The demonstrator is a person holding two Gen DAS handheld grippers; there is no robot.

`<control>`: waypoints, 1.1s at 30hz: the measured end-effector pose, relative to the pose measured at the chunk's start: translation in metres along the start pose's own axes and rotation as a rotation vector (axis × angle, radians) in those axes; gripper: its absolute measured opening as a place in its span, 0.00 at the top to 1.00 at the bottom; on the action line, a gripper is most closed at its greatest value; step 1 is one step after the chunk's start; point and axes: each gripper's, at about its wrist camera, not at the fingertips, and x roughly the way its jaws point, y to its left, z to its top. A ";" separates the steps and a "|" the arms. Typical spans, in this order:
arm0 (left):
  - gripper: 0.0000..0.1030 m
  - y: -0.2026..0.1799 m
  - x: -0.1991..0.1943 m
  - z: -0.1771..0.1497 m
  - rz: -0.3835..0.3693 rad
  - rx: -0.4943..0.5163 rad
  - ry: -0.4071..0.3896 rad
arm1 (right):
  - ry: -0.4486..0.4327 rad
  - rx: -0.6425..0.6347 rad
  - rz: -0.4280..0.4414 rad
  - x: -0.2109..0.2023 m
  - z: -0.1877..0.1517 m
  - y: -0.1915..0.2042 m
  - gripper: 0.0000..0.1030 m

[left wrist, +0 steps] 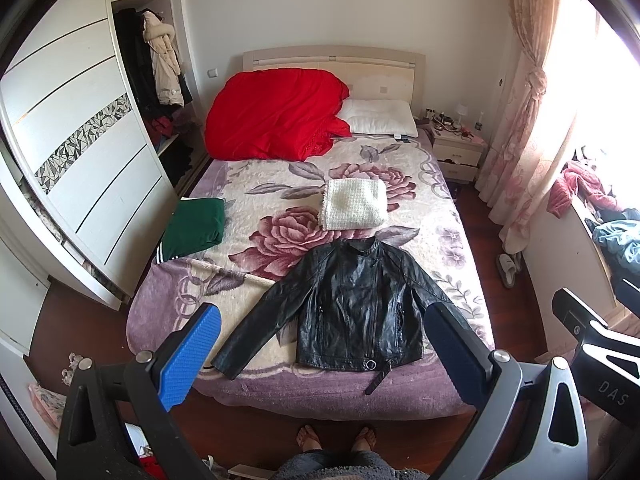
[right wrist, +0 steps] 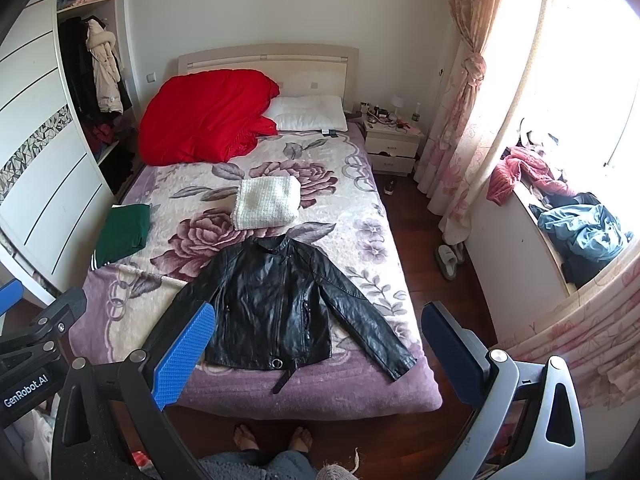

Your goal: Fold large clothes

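Observation:
A black leather jacket lies flat, front up and sleeves spread, near the foot of the bed; it also shows in the right wrist view. My left gripper is open and empty, held high above the foot of the bed. My right gripper is open and empty too, beside the left one. A folded white knit lies beyond the jacket's collar, also in the right wrist view. A folded green garment lies at the bed's left edge.
A red quilt and a white pillow lie at the headboard. A wardrobe stands left, a nightstand and curtains right. A clothes pile sits on the window ledge. Bare feet stand on the floor.

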 end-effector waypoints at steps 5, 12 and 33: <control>0.00 -0.002 0.001 0.005 -0.001 0.003 -0.003 | -0.001 0.000 -0.003 -0.002 0.010 0.001 0.00; 0.00 -0.004 0.003 0.007 -0.002 0.002 -0.008 | -0.005 0.004 -0.001 -0.003 0.014 -0.002 0.00; 0.00 0.019 0.072 0.013 -0.002 0.011 -0.003 | 0.063 0.084 -0.004 0.050 0.032 -0.002 0.00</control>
